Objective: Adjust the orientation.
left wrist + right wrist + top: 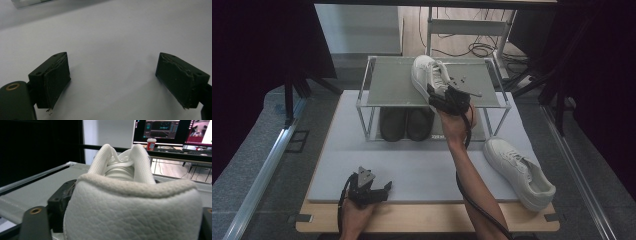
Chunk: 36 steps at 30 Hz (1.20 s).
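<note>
Left gripper (387,188) idles open at the desk's near edge. Right gripper (432,95) straddles the white sneaker's (428,75) padded heel on the shoe rack's (387,82) top shelf, grip uncertain; light, soft collar, best held there.

lab: dark curtains (252,60), monitors (162,130), floor cables (477,49)

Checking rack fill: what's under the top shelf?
Under the top shelf, two dark shoes stand side by side on the lower level, toes toward the camera. Their rear parts are covered by the shelf. On top, the right gripper is at the heel of a white shoe.
</note>
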Tool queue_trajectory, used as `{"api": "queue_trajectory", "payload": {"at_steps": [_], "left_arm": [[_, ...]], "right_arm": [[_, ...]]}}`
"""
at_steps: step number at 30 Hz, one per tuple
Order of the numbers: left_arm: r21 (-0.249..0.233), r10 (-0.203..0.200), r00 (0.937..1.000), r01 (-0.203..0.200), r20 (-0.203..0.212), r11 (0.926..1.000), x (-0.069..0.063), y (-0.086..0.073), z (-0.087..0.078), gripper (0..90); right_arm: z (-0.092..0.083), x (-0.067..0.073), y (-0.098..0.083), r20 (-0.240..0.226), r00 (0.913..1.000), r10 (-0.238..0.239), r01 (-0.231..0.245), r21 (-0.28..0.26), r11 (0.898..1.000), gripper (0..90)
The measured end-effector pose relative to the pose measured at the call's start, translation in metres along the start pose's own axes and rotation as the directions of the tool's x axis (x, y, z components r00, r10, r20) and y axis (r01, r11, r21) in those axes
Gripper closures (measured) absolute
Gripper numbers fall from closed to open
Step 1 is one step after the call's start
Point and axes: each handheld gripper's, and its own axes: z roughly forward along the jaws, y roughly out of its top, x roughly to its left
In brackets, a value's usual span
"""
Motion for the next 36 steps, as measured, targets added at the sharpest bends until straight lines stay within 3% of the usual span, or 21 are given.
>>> {"api": "queue_trajectory", "payload": {"at_steps": [6,9,15,19,23,27,31,33,35,36], "left_arm": [[0.001,0.002,1.0000,-0.002,0.000,1.0000,0.000,0.000,0.000,11.6],[0.001,0.001,1.0000,-0.001,0.000,1.0000,0.000,0.000,0.000,11.6],[0.002,0.003,1.0000,-0.003,-0.001,1.0000,0.000,0.000,0.000,11.6],[0.001,0.004,1.0000,-0.004,-0.001,1.0000,0.000,0.000,0.000,11.6],[0.000,0.004,1.0000,-0.004,-0.002,1.0000,0.000,0.000,0.000,11.6],[-0.001,0.004,1.0000,-0.004,-0.002,1.0000,0.000,0.000,0.000,11.6],[-0.001,0.003,1.0000,-0.003,-0.002,1.0000,0.000,0.000,0.000,11.6],[-0.003,0.003,1.0000,-0.003,-0.002,1.0000,0.000,0.000,0.000,11.6],[-0.001,0.003,1.0000,-0.003,-0.002,1.0000,0.000,0.000,0.000,11.6],[-0.001,0.003,1.0000,-0.003,-0.002,1.0000,0.000,0.000,0.000,11.6]], "right_arm": [[0.000,-0.006,0.000,-0.034,0.9977,-0.058,0.059,0.027,0.998,12.7],[-0.002,-0.010,0.000,-0.066,0.9959,-0.063,0.065,0.042,0.997,10.5],[-0.016,-0.015,0.003,-0.099,0.9929,-0.066,0.072,0.054,0.996,11.1],[-0.028,-0.017,0.005,-0.130,0.9870,-0.094,0.103,0.064,0.993,10.2],[-0.038,-0.023,0.005,-0.190,0.9801,-0.057,0.072,0.069,0.995,7.6],[-0.050,-0.027,0.004,-0.208,0.9775,-0.036,0.058,0.104,0.993,12.4],[-0.063,-0.028,0.004,-0.220,0.9755,-0.006,0.034,0.126,0.991,9.3],[-0.069,-0.028,0.004,-0.234,0.9722,0.004,0.026,0.127,0.992,14.1],[-0.074,-0.027,0.005,-0.239,0.9710,-0.014,0.050,0.146,0.988,20.3],[-0.077,-0.027,0.005,-0.233,0.9723,-0.022,0.058,0.147,0.987,31.2]]}}
